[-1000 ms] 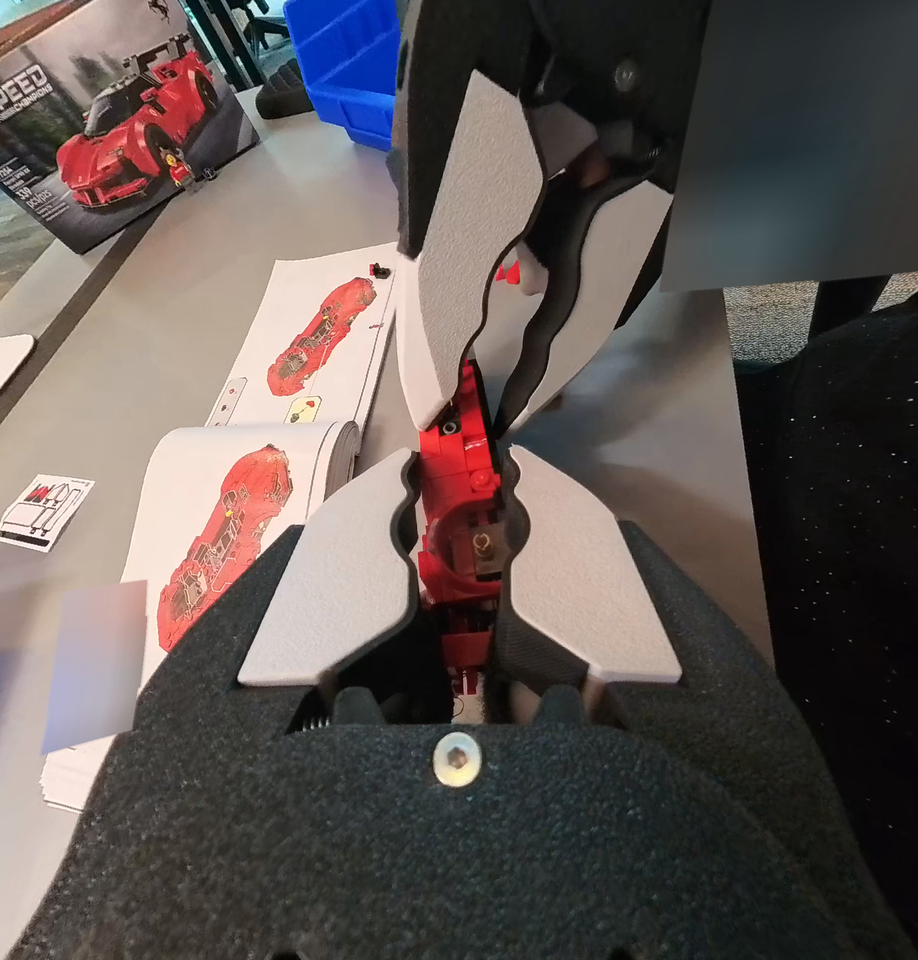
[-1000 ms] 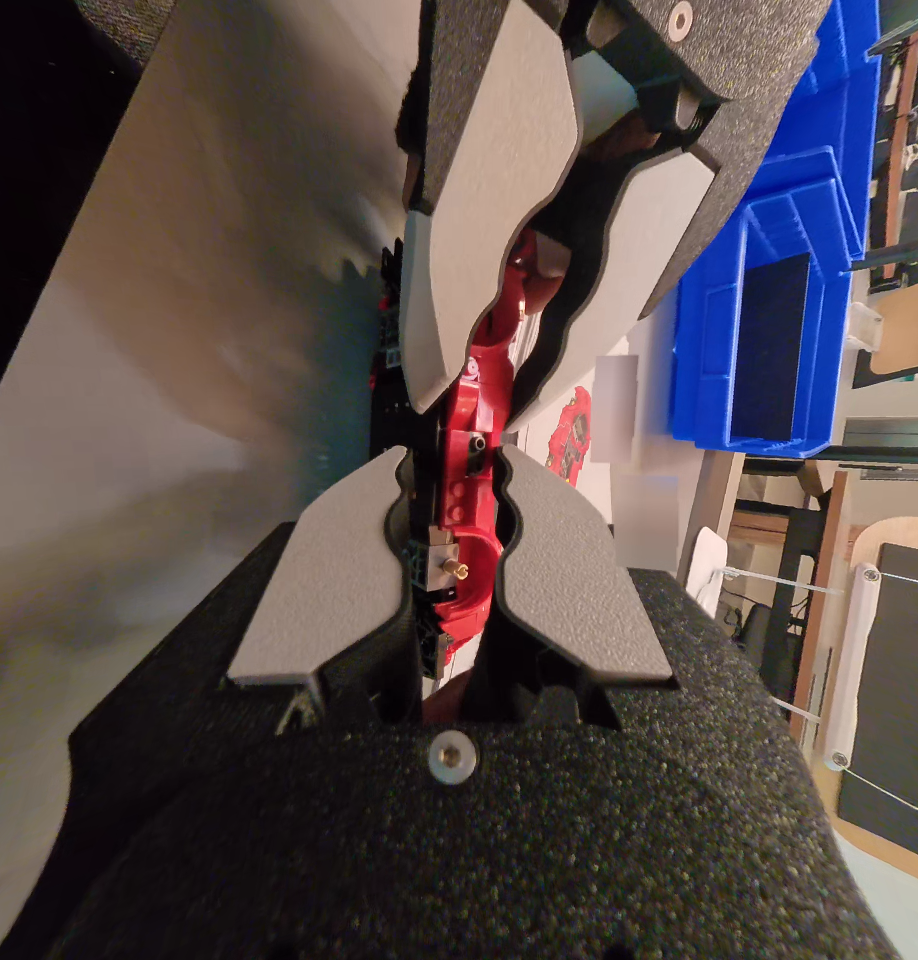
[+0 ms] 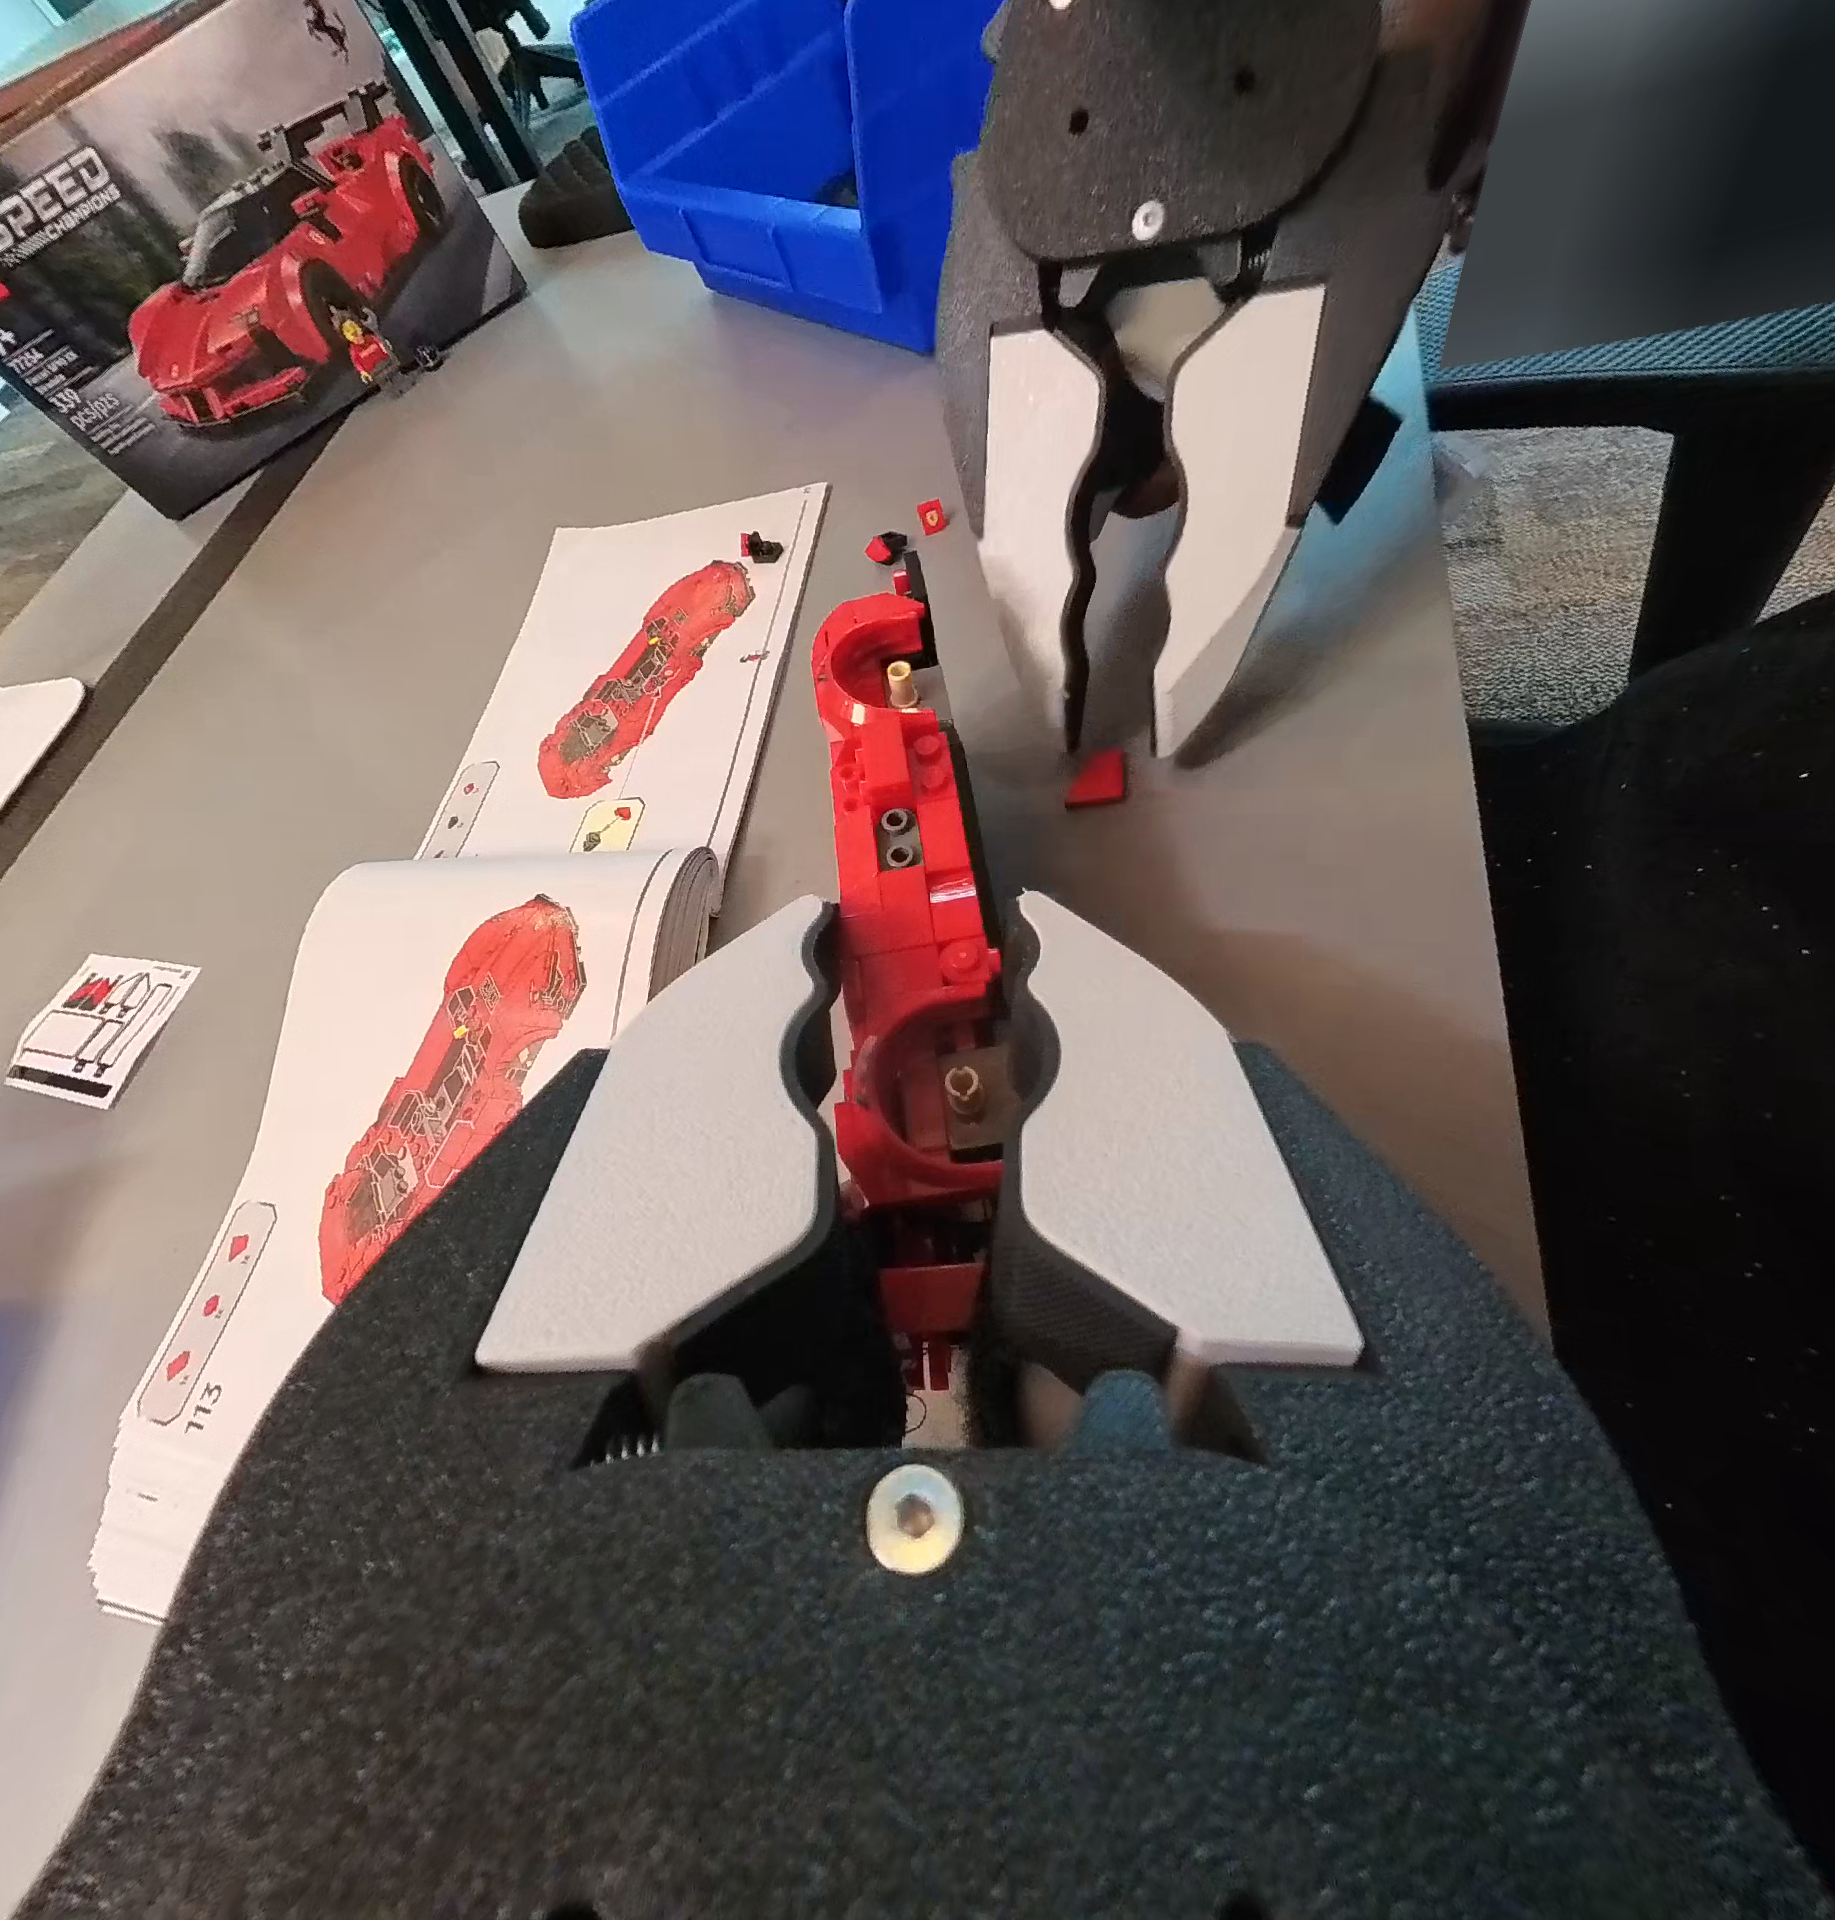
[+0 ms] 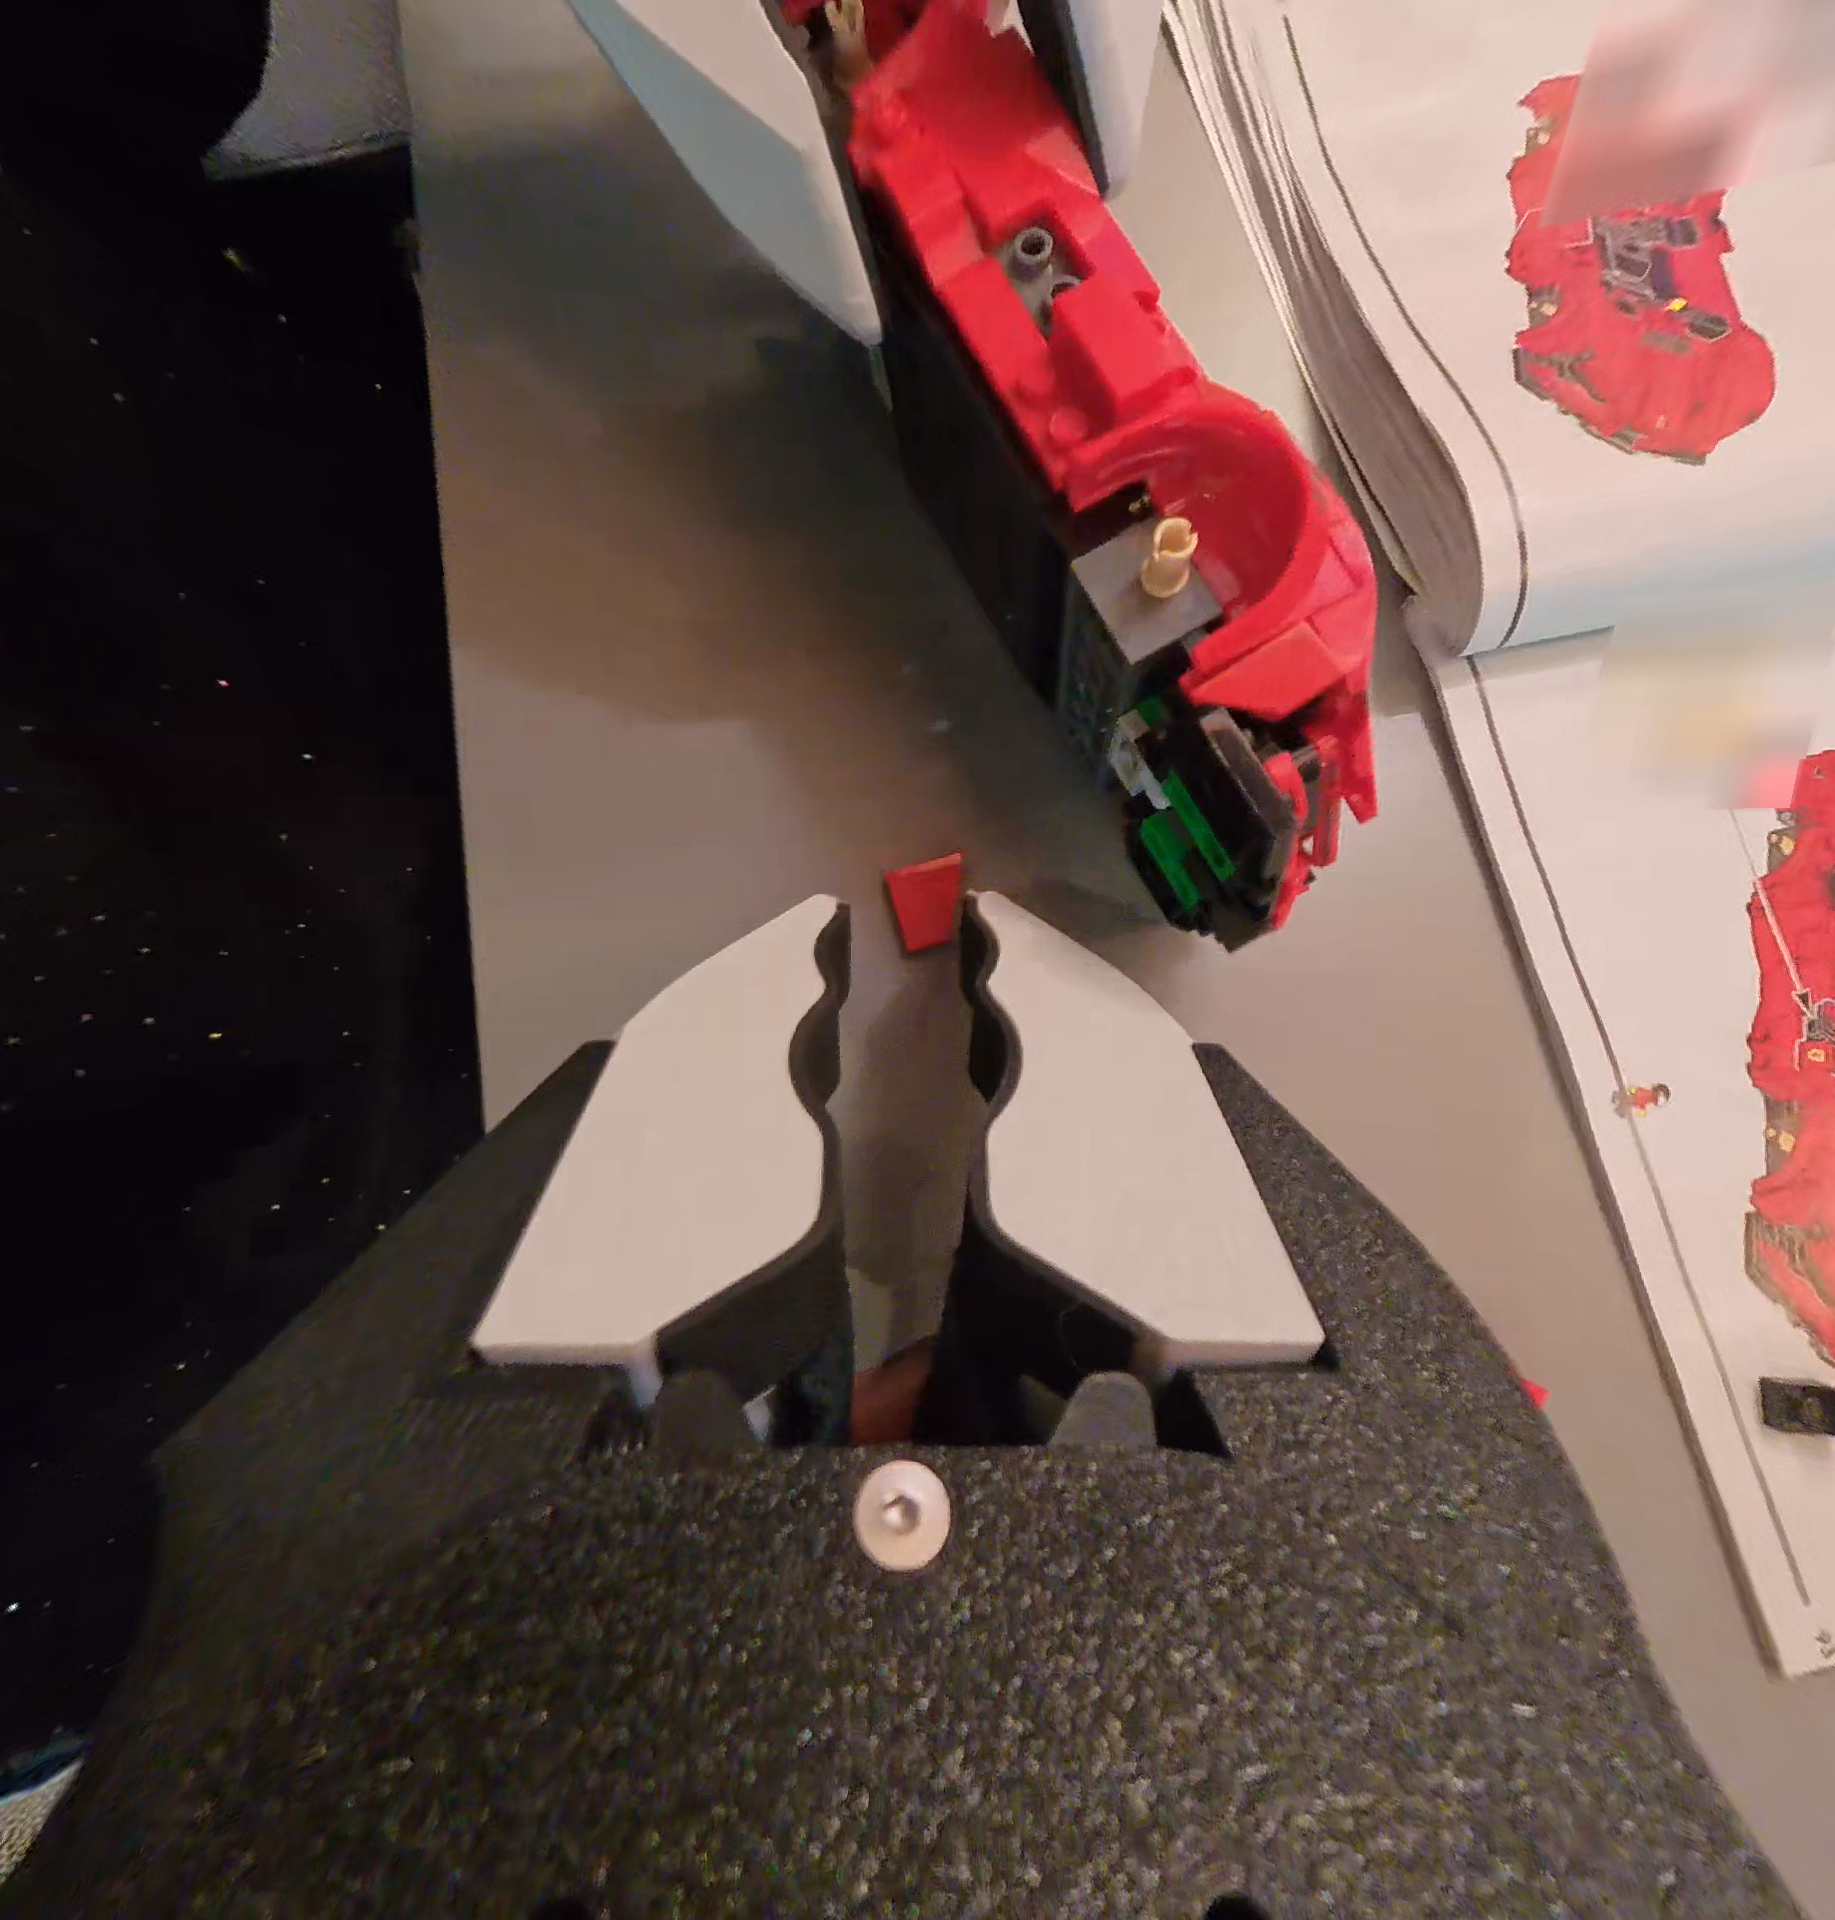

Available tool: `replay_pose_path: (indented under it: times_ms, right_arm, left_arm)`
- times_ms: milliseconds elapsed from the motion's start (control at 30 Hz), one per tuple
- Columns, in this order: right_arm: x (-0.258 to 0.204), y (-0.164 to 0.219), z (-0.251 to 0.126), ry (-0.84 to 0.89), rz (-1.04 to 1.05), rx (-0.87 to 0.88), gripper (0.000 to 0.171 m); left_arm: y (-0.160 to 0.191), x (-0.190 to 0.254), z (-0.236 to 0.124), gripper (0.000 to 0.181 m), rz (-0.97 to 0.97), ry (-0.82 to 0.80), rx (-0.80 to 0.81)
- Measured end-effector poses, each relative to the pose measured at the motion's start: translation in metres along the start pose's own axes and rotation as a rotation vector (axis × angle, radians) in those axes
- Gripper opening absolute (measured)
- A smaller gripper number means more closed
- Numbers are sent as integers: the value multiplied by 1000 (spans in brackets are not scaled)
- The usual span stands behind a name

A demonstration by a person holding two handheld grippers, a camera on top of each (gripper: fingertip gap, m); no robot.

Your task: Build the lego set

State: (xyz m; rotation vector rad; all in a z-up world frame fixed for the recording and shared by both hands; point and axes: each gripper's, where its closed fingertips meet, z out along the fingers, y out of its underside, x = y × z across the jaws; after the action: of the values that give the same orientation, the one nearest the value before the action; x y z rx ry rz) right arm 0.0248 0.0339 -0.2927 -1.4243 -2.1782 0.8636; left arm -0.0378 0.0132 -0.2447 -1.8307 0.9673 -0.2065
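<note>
A part-built red Lego car [image 3: 892,790] lies on its side, long axis pointing away from me. My left gripper [image 3: 923,914] is shut on its near end, by the wheel arch with a tan axle pin. My right gripper [image 3: 1115,738] points down at the grey table right of the car. Its jaws are a narrow gap apart. A small red tile [image 3: 1098,779] lies flat on the table at its tips. In the right wrist view the tile [image 4: 923,899] sits between the fingertips of the right gripper [image 4: 908,909], not lifted. The car [image 4: 1100,364] runs up to the left gripper's fingers [image 4: 747,156].
The open instruction booklet [image 3: 622,727] lies left of the car, with a small black piece [image 3: 759,544] on it. Two small loose pieces [image 3: 887,545] lie past the car. The set's box [image 3: 217,260] and blue bins [image 3: 788,156] stand at the back. A sticker sheet [image 3: 102,1029] lies left. The table edge and a dark chair [image 3: 1671,987] are right. Tip to tip, the grippers are about 9 cm apart.
My right gripper has let go of the car, opened slightly and moved right and down to the red tile on the table. The left gripper still holds the car.
</note>
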Motion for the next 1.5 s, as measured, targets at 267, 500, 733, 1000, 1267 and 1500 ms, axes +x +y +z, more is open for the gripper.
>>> replay_pose_path:
  times_ms: [267, 500, 733, 1000, 1267, 1500]
  right_arm:
    - [4, 2, 7, -2, -32, -13, 12]
    - [-2, -9, -4, -34, -74, 41, 11]
    - [-2, -79, -32, 10, -256, 171, 11]
    - [8, -90, -10, 13, -400, 20, 11]
    - [12, -90, -4, 12, -425, -65, 11]
    - [12, -90, -4, 20, -404, -62, 11]
  left_arm:
    - [-1, -1, 0, 30, -5, 2, 7]
    - [-1, 0, 0, 30, -3, 4, 8]
    - [0, -1, 0, 29, -1, 3, 7]
    - [-1, 0, 1, 30, 5, 2, 6]
    - [0, -2, 0, 30, 2, 2, 10]
    - [0, -2, 1, 30, 1, -2, 8]
